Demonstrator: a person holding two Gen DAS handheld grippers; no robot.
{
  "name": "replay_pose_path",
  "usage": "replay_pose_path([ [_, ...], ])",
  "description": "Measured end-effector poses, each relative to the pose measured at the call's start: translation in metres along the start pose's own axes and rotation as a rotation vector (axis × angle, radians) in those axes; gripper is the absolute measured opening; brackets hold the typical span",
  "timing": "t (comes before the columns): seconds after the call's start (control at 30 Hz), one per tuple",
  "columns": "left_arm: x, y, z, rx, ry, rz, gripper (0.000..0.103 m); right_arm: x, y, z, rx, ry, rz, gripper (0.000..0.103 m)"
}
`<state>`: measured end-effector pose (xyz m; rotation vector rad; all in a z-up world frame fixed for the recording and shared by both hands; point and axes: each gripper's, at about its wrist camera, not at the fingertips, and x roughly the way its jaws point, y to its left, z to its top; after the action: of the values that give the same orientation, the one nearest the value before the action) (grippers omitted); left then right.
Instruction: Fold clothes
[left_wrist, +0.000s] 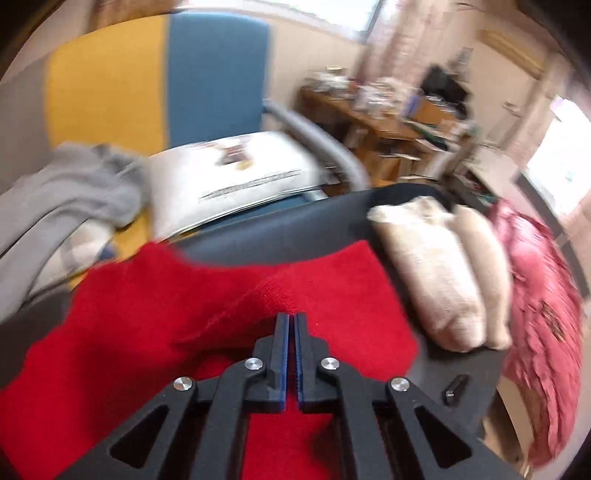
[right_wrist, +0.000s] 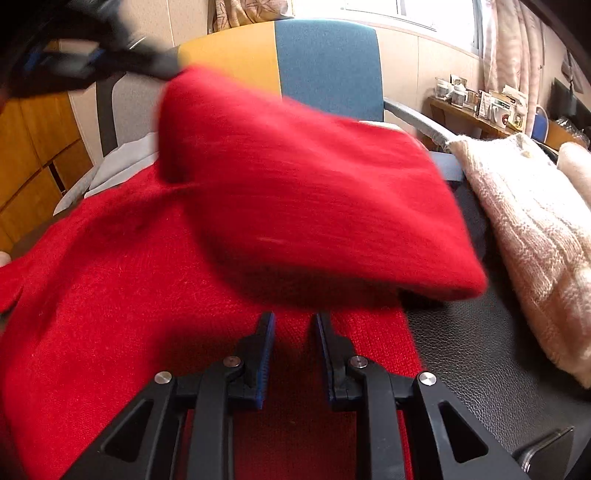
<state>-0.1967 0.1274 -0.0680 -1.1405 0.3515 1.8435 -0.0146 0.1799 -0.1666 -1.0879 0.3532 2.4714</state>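
Observation:
A red knit sweater (left_wrist: 155, 325) lies on the dark table (left_wrist: 280, 225). My left gripper (left_wrist: 291, 318) is shut on a fold of the red sweater and holds it raised; in the right wrist view it (right_wrist: 162, 66) shows blurred at the upper left, lifting a red flap (right_wrist: 317, 192) over the rest of the sweater (right_wrist: 92, 295). My right gripper (right_wrist: 293, 317) is open, its blue-padded fingers low over the sweater's near part, under the raised flap, with nothing between them.
Folded cream knitwear (left_wrist: 439, 269) (right_wrist: 524, 229) lies on the table to the right, a pink garment (left_wrist: 543, 317) beyond it. A blue and yellow chair (right_wrist: 325, 66) holds grey cloth (left_wrist: 70, 199) and papers (left_wrist: 236, 173). A small black object (left_wrist: 456, 389) lies near the table's edge.

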Motion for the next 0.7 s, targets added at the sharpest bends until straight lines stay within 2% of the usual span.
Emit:
replay_pose_path([
  [0.07, 0.011, 0.010, -0.017, 0.007, 0.031, 0.027, 0.005, 0.000, 0.002, 0.000, -0.006, 0.001, -0.007, 0.022],
  [0.2, 0.020, 0.042, -0.044, -0.077, 0.041, 0.070, 0.006, -0.001, 0.003, 0.000, -0.010, 0.002, -0.013, 0.022],
  [0.27, 0.011, 0.060, -0.056, -0.096, -0.042, 0.058, 0.018, 0.000, 0.003, 0.000, -0.012, 0.002, -0.015, 0.023],
  [0.33, 0.000, 0.077, -0.067, -0.111, -0.136, 0.042, 0.019, 0.000, 0.004, 0.000, -0.015, 0.002, -0.019, 0.024],
  [0.37, -0.003, 0.087, -0.072, -0.111, -0.175, 0.052, 0.023, 0.000, 0.004, 0.000, -0.016, 0.002, -0.020, 0.025],
  [0.43, 0.003, 0.105, -0.076, -0.131, -0.185, 0.106, 0.029, 0.000, 0.005, -0.001, -0.017, 0.002, -0.022, 0.025],
  [0.5, 0.014, 0.123, -0.075, -0.210, -0.127, 0.088, 0.029, 0.002, 0.003, 0.001, -0.020, 0.002, -0.024, 0.025],
  [0.57, 0.024, 0.136, -0.073, -0.311, -0.088, -0.025, 0.029, 0.002, 0.004, 0.002, -0.027, -0.007, -0.035, 0.026],
  [0.6, 0.025, 0.138, -0.072, -0.341, -0.087, -0.046, 0.029, 0.000, 0.005, 0.004, -0.037, -0.016, -0.045, 0.030],
  [0.63, 0.025, 0.138, -0.072, -0.367, -0.091, -0.055, 0.029, -0.004, 0.009, 0.006, -0.056, -0.023, -0.055, 0.032],
  [0.7, 0.022, 0.133, -0.075, -0.354, -0.122, -0.018, 0.029, -0.014, 0.023, 0.015, -0.126, -0.056, -0.075, 0.040],
])
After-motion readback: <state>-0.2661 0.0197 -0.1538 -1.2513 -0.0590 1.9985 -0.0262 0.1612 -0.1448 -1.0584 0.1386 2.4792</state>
